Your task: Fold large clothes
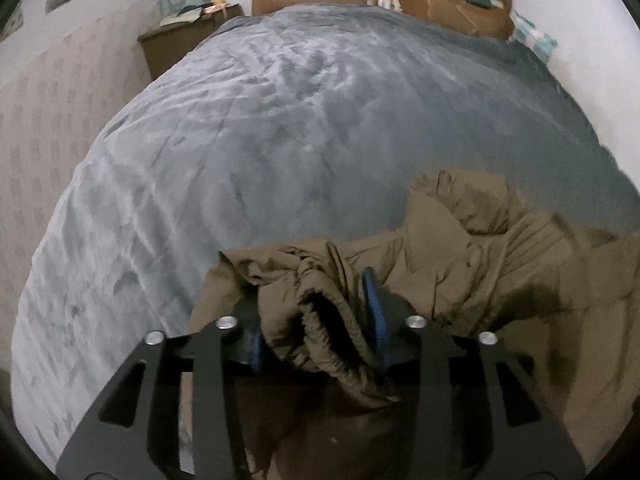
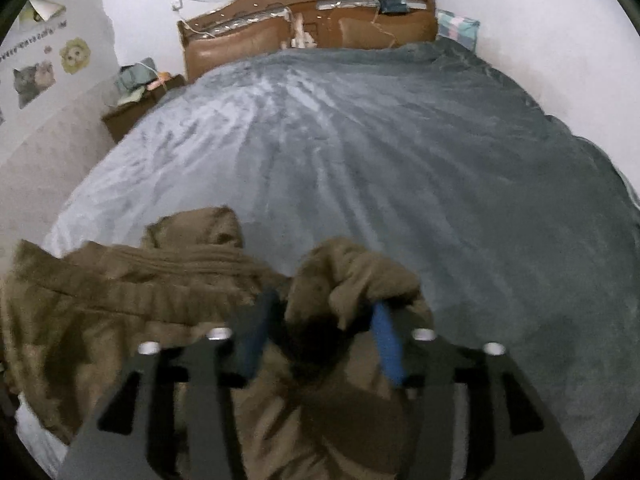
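An olive-brown padded jacket [image 1: 460,264] lies bunched at the near edge of a grey-blue bed blanket [image 1: 280,140]. In the left wrist view one elastic sleeve cuff [image 1: 332,328] sits between the blue pads of my left gripper [image 1: 316,332]. The jaws stand apart, loose around the cloth. In the right wrist view the jacket [image 2: 120,292] spreads to the left. A second bunched sleeve end [image 2: 352,280] lies between the pads of my right gripper [image 2: 318,344], and a dark gap shows beside the cloth.
The blanket [image 2: 400,160] covers the whole bed up to a worn brown headboard [image 2: 248,40]. A low wooden nightstand [image 2: 132,112] with folded cloths stands at the back left by the wall. A checked pillow [image 2: 456,26] sits at the back right.
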Demonstrator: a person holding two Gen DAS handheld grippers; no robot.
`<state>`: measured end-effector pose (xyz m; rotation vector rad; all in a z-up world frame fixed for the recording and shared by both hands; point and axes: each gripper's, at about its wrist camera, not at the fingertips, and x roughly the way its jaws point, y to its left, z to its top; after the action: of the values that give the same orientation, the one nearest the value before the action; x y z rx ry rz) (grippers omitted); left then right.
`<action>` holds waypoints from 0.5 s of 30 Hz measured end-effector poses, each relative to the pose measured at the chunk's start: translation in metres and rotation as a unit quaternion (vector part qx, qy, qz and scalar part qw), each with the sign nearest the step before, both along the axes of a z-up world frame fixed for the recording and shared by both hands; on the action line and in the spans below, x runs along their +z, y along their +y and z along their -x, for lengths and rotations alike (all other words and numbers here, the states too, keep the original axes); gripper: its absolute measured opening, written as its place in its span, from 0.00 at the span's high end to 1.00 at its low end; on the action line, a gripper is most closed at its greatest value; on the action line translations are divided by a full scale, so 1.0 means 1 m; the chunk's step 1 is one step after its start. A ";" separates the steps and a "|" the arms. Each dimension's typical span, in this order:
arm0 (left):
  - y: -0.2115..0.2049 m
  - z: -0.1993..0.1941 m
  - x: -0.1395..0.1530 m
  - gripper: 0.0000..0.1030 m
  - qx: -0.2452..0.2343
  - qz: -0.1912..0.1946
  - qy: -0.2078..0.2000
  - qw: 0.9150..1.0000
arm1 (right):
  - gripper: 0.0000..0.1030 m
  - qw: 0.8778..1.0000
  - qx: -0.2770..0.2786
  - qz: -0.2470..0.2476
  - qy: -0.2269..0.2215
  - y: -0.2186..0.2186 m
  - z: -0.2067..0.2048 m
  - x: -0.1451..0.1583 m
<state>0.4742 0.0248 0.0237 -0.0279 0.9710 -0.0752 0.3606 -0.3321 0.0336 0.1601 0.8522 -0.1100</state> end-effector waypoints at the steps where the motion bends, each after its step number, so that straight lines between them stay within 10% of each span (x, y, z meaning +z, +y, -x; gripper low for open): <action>1: 0.002 0.003 0.004 0.34 0.001 0.011 -0.004 1.000 | 0.39 1.000 0.004 -0.001 -0.003 0.002 0.001 0.004; 4: 0.003 0.010 0.026 0.09 0.005 0.031 -0.036 0.999 | 0.25 0.999 0.017 0.007 -0.032 0.010 0.009 0.026; 9: -0.002 0.022 0.059 0.03 -0.019 0.004 -0.064 0.998 | 0.20 0.998 0.023 0.031 -0.058 0.014 0.020 0.050; 15: 0.003 0.033 0.023 0.03 -0.028 -0.045 -0.025 0.998 | 0.20 0.999 0.013 0.048 -0.022 -0.002 0.024 0.026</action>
<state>0.4416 0.0282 0.0462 0.0831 0.9242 -0.0836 0.3370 -0.3339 0.0594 0.0605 0.8032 -0.1230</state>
